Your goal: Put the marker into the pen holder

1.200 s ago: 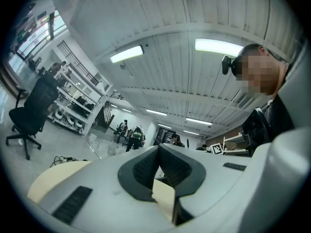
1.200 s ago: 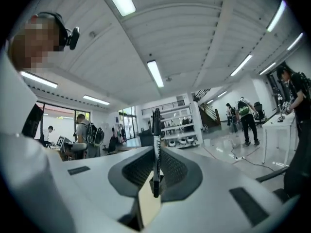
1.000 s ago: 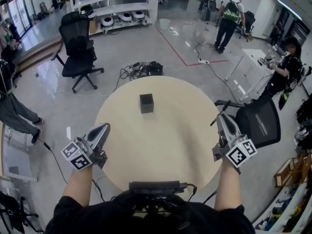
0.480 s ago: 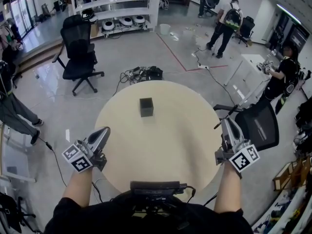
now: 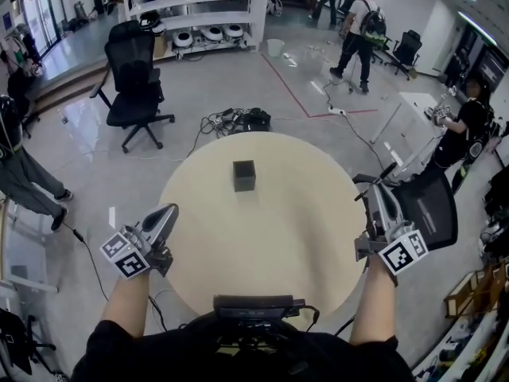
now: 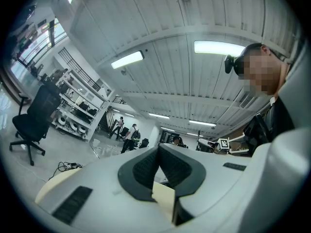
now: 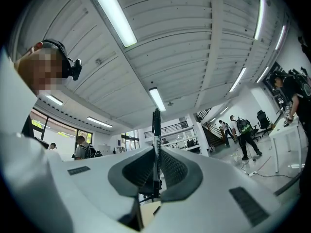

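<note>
Left tongs (image 5: 169, 211): clenched. In the left gripper view the two ribbed pads (image 6: 146, 166) meet at the tips with nothing between them. They hang at the left rim of the round desk (image 5: 270, 245), and their camera looks up toward the ceiling lights.

Right tongs (image 5: 379, 191): grasping the marker (image 7: 155, 140), a thin dark stick clamped between the pads and poking out past the tips in the right gripper view. We place these tongs just off the desk's right rim, over a black chair (image 5: 425, 205). In the head view we cannot pick out the marker itself.

Pen holder (image 5: 244, 175): a small black box, upright on the far half of the desk, a little left of centre. It stands well apart from both tongs, and the marker is not in it.

Around: a black office chair (image 5: 135, 78) on the grey floor beyond the desk, a tangle of cables (image 5: 235, 119) near the far rim, and people standing farther back.
</note>
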Available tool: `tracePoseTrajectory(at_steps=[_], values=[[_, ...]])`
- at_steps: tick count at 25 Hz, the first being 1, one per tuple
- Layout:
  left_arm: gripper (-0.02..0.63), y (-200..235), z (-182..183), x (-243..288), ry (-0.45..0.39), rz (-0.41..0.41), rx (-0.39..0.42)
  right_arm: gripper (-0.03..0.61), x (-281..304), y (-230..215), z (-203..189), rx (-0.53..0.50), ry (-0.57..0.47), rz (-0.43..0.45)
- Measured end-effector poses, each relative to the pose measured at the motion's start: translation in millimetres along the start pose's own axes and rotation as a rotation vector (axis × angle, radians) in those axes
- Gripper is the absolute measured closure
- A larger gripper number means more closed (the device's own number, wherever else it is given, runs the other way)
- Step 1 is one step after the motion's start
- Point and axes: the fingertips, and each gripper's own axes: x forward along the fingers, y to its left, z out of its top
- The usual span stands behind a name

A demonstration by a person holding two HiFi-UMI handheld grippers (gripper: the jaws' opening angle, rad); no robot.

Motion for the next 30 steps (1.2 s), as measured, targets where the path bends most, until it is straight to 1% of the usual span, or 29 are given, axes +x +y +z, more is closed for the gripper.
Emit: tracePoseTrajectory(at_steps=[4, 9, 12, 15, 18, 22, 26, 30], values=[[0.614, 14.7, 0.1, -0.2, 0.016, 0.015, 0.008, 0.534, 27.2, 9.5, 18.8, -0.055, -0.039, 0.058], [0.614, 34.9, 2.6, 13.2, 0.027, 0.024, 0.024, 0.534, 63.8, -3.5, 38.2, -0.088, -0.087, 0.067], [0.614, 49.8, 3.4, 22.3, 0.033, 0.038, 0.025, 0.534, 94.8, -8.6, 35.5, -0.087, -0.095, 0.099], [0.614, 67.4, 3.6, 35.7, 0.041, 0.053, 0.024, 0.534, 133.6, -12.5, 18.4, -0.08, -0.077, 0.123], [0.614, 89.4, -9.1, 53.4, 0.061, 0.053, 0.012, 0.534, 169.7, -20.7, -21.5, -0.058, -0.04, 0.122], [0.614, 118.1, -41.1, 61.5, 0.107, 0.071, -0.025, 0.534, 208.2, -24.7, -100.2, 0.003, 0.022, 0.13], [0.614, 146.0, -69.8, 72.6, 0.138, 0.079, -0.068, 0.534, 238.3, -31.4, -173.8, 0.053, 0.083, 0.112], [0.614, 170.7, -93.3, 82.7, 0.164, 0.08, -0.098, 0.534, 265.0, -33.4, -226.8, 0.081, 0.126, 0.115]])
